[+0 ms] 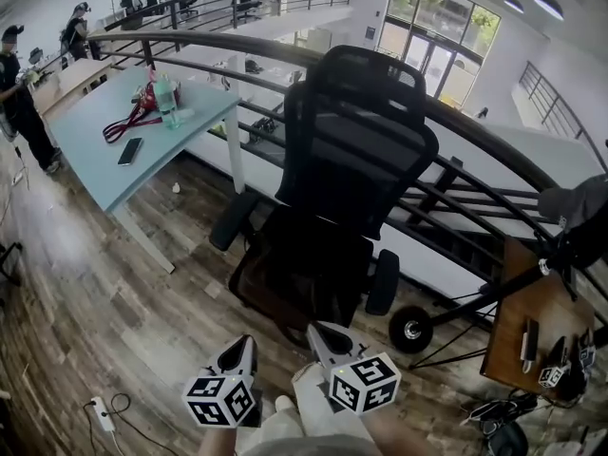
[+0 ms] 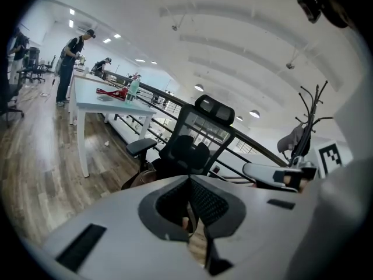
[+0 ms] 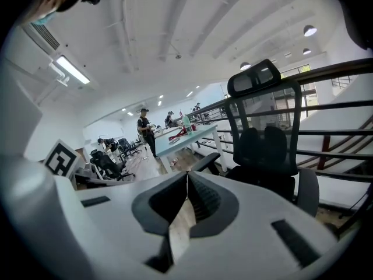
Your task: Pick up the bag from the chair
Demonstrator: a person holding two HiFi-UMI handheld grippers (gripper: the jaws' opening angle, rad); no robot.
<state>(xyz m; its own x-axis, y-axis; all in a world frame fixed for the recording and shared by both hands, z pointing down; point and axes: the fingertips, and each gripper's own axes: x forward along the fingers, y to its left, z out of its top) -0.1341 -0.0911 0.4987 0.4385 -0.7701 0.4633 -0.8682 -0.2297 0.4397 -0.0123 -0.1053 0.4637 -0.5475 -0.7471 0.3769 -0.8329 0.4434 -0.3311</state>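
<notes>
A black mesh office chair point(image 1: 353, 141) stands before me against the curved railing. On its seat lies a dark brown bag point(image 1: 285, 275), which shows as a brown edge point(image 2: 135, 178) beside the seat in the left gripper view. My left gripper point(image 1: 239, 351) and right gripper point(image 1: 323, 336) hover low at the frame's bottom, short of the chair and not touching it. Both point at the chair. The left gripper point(image 2: 189, 181) has its jaws together with nothing between them. The right gripper point(image 3: 187, 175) is likewise shut and empty.
A light blue table point(image 1: 104, 174) at the left carries a bottle point(image 1: 166, 98), a red strap and a phone point(image 1: 130, 151). The dark railing point(image 1: 475, 126) runs behind the chair. A wooden side table point(image 1: 532, 326) stands at right, a power strip point(image 1: 101, 413) lies on the floor, and people point(image 1: 19, 93) stand far left.
</notes>
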